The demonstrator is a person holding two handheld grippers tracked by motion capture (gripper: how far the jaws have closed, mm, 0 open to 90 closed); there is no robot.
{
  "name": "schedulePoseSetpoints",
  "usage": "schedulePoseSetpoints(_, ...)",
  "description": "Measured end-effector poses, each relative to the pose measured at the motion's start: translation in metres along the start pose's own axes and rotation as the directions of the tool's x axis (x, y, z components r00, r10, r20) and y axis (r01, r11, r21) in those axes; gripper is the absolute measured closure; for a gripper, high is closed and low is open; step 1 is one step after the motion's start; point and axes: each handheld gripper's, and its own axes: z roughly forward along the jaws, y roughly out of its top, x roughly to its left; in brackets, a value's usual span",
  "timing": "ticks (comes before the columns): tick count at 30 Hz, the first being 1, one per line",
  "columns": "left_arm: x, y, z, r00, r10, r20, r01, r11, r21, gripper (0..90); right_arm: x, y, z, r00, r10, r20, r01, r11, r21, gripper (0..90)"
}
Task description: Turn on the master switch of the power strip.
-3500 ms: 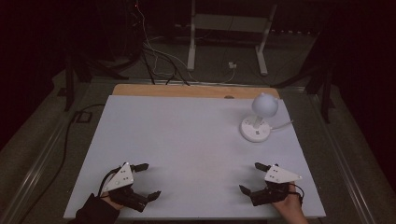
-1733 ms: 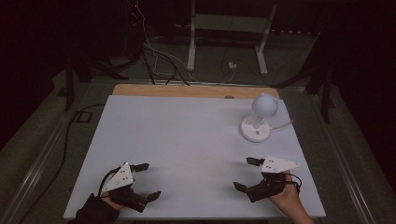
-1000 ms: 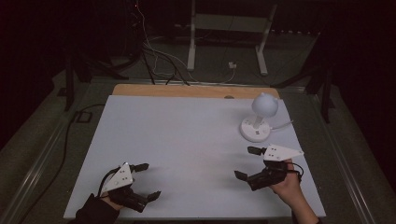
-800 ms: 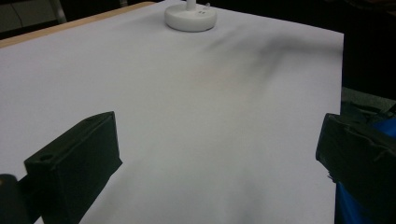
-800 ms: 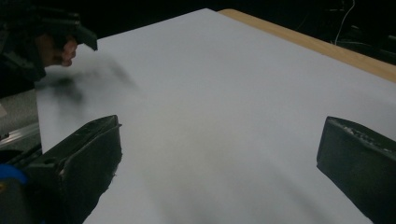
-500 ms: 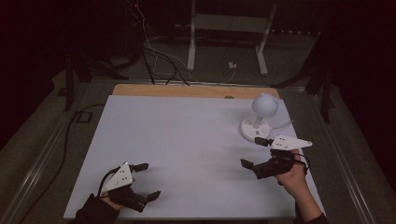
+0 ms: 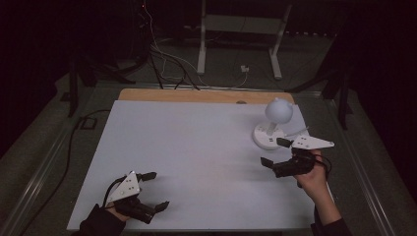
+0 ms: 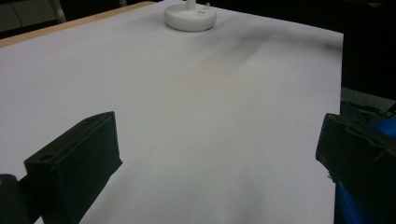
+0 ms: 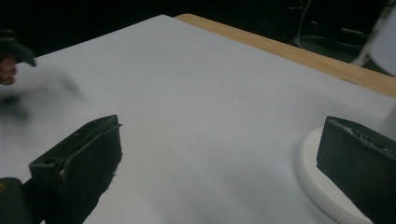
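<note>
A small white lamp (image 7: 274,124) with a round head and a disc base stands at the table's far right. Its base (image 8: 190,17) appears far off in the left gripper view and close at the lower right (image 9: 322,184) in the right gripper view. My right gripper (image 7: 275,152) is open, held just in front of and slightly left of the lamp base, with nothing between its jaws. Near the front left edge my left gripper (image 7: 156,191) rests open and empty.
The white tabletop (image 7: 196,147) has a bare wooden strip (image 7: 196,95) along its far edge. Beyond it the dark floor holds cables (image 7: 162,54) and a white metal stand (image 7: 241,29). A black cable (image 7: 69,147) runs down the table's left side.
My right gripper has travelled from the front right edge forward toward the lamp base, staying open. The left gripper has not moved.
</note>
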Motion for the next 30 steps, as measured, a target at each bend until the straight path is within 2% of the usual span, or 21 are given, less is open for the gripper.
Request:
schedulePoseSetpoints(10,0.000,0.000,0.000,1.0000,0.000,0.000,0.000,1.0000,0.000,0.2,-0.024,-0.001,0.001,0.9975,0.032,0.062,-0.032,0.999,0.007,0.2)
schedulePoseSetpoints(21,0.000,0.000,0.000,1.0000,-0.002,0.001,0.002,1.0000,0.000,0.2,-0.044,-0.002,0.006,0.9935,0.064,0.094,-0.066,0.998,0.023,1.3)
schedulePoseSetpoints(30,0.000,0.000,0.000,1.0000,-0.002,0.002,0.002,1.0000,-0.001,0.2,-0.062,-0.004,0.013,0.9844,0.100,0.145,-0.106,0.994,0.040,1.3)
